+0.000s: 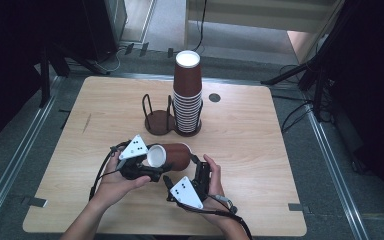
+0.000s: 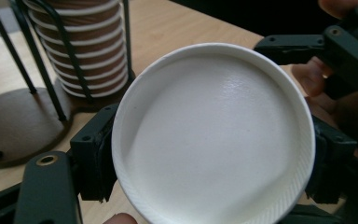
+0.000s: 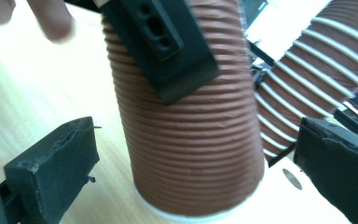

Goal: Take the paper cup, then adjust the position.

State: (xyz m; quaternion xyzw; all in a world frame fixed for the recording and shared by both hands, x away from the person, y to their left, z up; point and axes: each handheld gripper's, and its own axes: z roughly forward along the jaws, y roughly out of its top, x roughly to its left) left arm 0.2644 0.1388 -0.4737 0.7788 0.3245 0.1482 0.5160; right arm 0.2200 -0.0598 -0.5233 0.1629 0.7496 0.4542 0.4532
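here cup [image 1: 170, 156] clamped in left gripper [image 1: 139, 161]

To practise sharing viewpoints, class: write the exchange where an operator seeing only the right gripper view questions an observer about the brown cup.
Operator: Which way does its open end face?
Observer: The cup lies on its side, white open end toward the left gripper.
Operator: Is that gripper holding it?
Observer: Yes, the left gripper view shows its jaws pressed against both sides of the rim.
Operator: What stands behind?
Observer: A tall stack of cups in a wire holder, its second slot empty.
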